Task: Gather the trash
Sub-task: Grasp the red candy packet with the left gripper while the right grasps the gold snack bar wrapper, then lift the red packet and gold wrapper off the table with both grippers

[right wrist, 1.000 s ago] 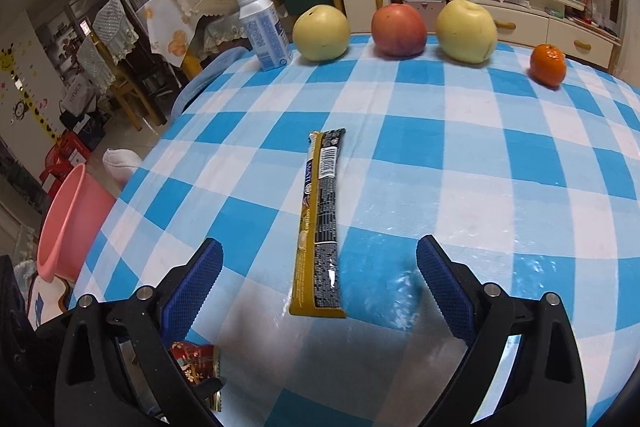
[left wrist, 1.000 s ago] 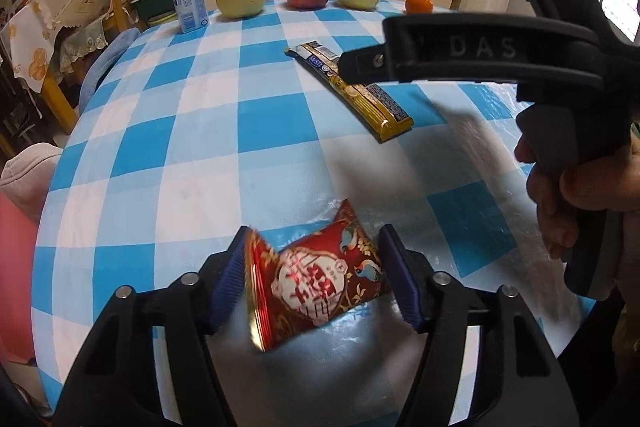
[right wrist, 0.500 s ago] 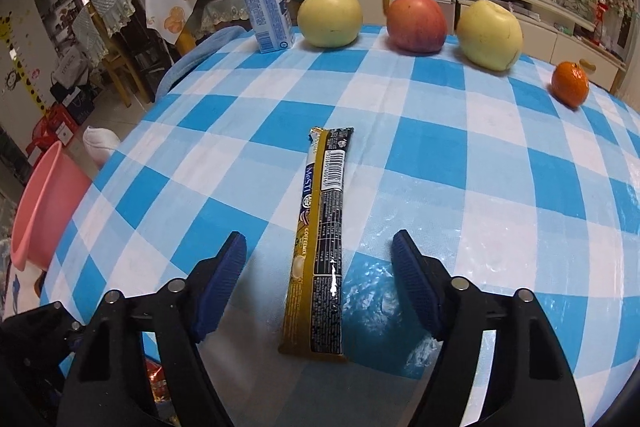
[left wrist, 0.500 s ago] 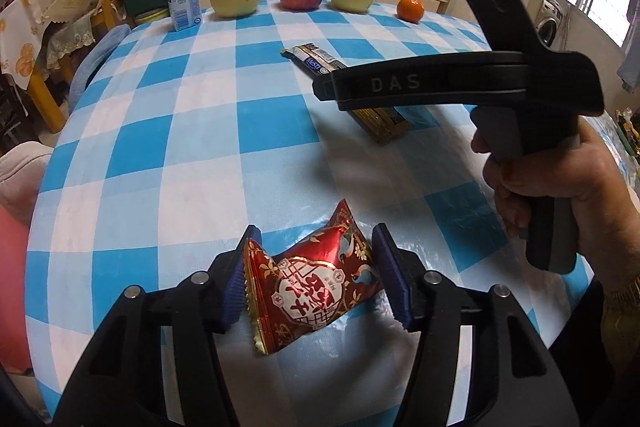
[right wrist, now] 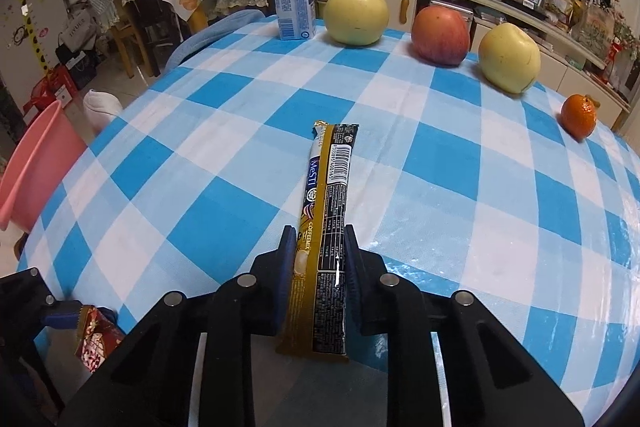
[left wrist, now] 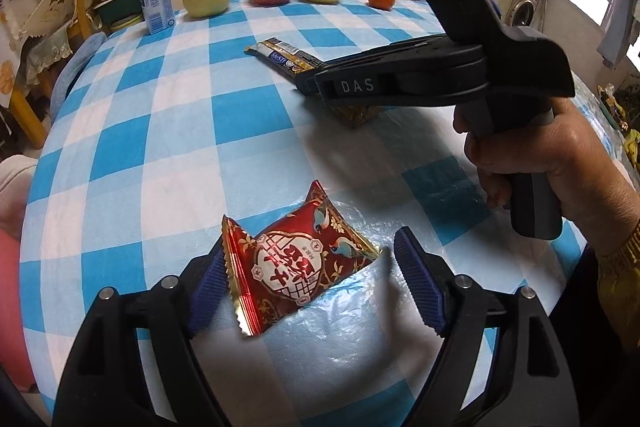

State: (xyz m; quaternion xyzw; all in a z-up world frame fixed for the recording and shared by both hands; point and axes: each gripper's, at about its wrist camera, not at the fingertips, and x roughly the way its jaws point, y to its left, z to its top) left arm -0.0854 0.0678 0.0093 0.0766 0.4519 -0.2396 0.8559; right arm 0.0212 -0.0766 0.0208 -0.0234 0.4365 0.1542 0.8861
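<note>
Coffee stick wrapper point(right wrist: 324, 239) is pinched by just-closed right claw point(right wrist: 320, 247); red snack packet point(left wrist: 298, 263) is straddled by left claw point(left wrist: 308, 281), just spread wider, on checkered counter point(left wrist: 168, 131).

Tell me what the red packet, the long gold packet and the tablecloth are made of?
Red packet: looks like shiny foil-lined plastic film; it glints, creases, and has zigzag-cut edges.
Gold packet: likely glossy printed plastic film; smooth, with a barcode and a bright glare streak.
Tablecloth: probably a checked cloth under clear plastic sheeting; wrinkly wet-looking shine shows near the edge.
</note>
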